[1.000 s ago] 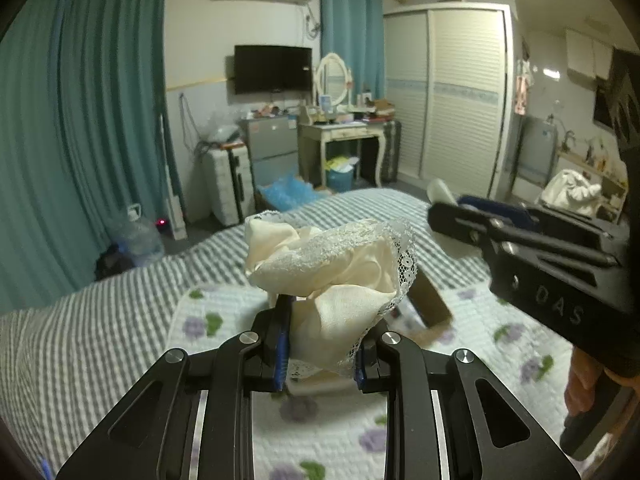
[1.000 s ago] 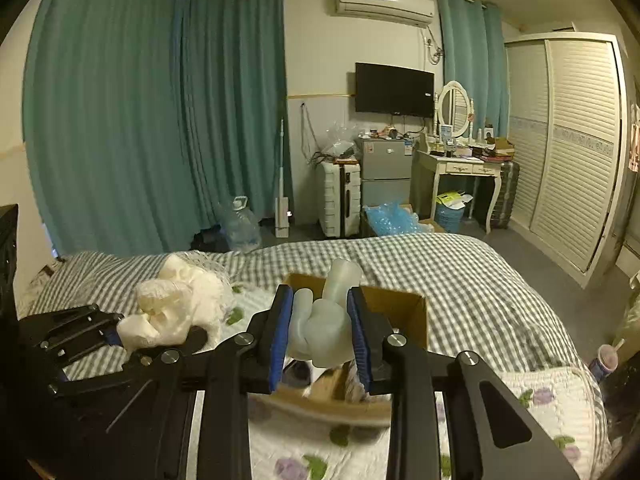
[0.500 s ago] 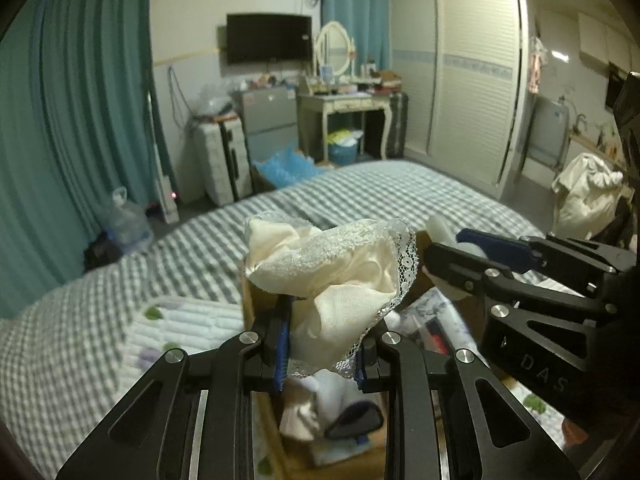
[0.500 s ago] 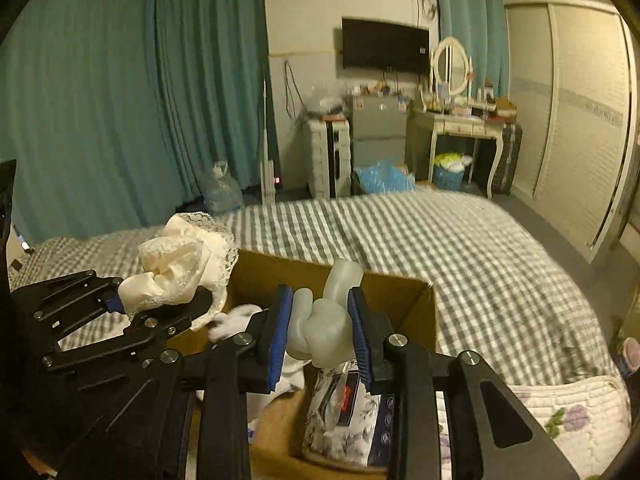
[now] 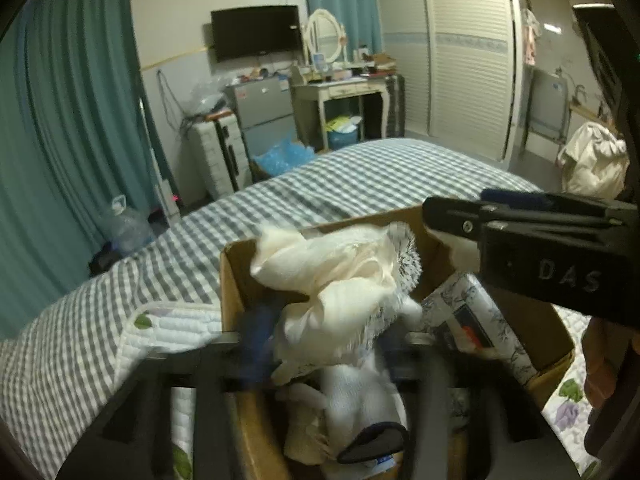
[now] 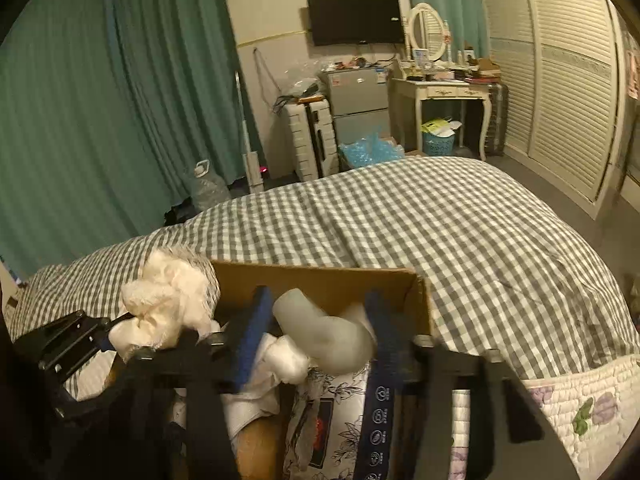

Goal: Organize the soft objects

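- Left gripper [image 5: 324, 344]: jaws just spread, blurred; cream lace-trimmed cloth bundle [image 5: 340, 280] loose between them, above the open brown cardboard box [image 5: 230, 280].
- Right gripper [image 6: 318, 336]: jaws just parted; pale grey soft squishy lump [image 6: 324, 336] between, tilted toward 2 o'clock, over the same box.

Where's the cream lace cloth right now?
In the left wrist view the cream lace cloth sits centre frame, between the left hand-held gripper's just-opened jaws, over the cardboard box on the bed.
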`<action>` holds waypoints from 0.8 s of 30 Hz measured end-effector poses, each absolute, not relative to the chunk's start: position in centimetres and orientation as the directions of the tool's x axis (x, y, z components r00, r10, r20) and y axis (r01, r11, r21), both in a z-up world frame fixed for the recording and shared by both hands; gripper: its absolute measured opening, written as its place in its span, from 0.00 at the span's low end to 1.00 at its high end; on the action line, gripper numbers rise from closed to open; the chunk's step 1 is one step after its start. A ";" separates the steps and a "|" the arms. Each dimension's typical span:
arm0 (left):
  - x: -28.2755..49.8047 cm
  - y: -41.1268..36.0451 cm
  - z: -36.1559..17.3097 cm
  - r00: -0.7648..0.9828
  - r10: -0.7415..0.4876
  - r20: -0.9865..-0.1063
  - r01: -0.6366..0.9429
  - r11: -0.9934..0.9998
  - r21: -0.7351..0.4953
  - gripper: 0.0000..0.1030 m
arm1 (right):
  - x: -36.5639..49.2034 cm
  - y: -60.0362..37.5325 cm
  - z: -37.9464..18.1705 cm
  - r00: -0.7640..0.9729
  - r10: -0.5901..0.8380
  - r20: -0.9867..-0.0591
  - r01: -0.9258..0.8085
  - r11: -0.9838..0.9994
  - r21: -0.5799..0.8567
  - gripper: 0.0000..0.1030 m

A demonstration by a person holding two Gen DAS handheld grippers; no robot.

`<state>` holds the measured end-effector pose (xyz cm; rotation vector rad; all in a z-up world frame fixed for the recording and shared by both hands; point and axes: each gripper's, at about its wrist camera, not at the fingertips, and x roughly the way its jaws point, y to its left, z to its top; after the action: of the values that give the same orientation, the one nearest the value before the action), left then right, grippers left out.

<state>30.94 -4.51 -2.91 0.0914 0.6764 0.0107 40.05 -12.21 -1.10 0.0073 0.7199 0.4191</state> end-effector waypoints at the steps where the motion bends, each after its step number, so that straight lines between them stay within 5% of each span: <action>1: 30.5 -4.6 -2.5 0.792 0.046 -0.609 0.011 0.996 0.089 0.78 | 39.8 -12.4 -0.8 0.681 0.365 -0.635 -0.360 0.922 0.144 0.61; 8: 26.9 -4.5 3.7 0.833 0.061 -0.550 -0.027 0.997 0.069 0.81 | 36.0 -14.5 5.3 0.739 0.322 -0.591 -0.314 0.942 0.121 0.61; 17: 15.0 -4.7 17.2 0.942 0.048 -0.332 -0.041 0.999 0.028 0.90 | 23.8 -16.9 19.5 0.847 0.304 -0.436 -0.320 0.947 0.037 0.66; 20: 10.6 -4.0 19.6 0.967 0.024 -0.253 -0.027 1.000 -0.007 0.91 | 18.4 -18.0 23.1 0.866 0.328 -0.377 -0.336 0.941 0.045 0.74; 24: 5.4 -3.5 20.8 0.985 0.034 -0.168 -0.038 0.999 -0.023 0.91 | 11.7 -18.5 25.0 0.886 0.362 -0.291 -0.372 0.928 0.022 0.98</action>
<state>5.38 -3.48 20.84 -0.0257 0.1686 0.0361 11.66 -18.45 24.97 -0.0348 0.2963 0.3815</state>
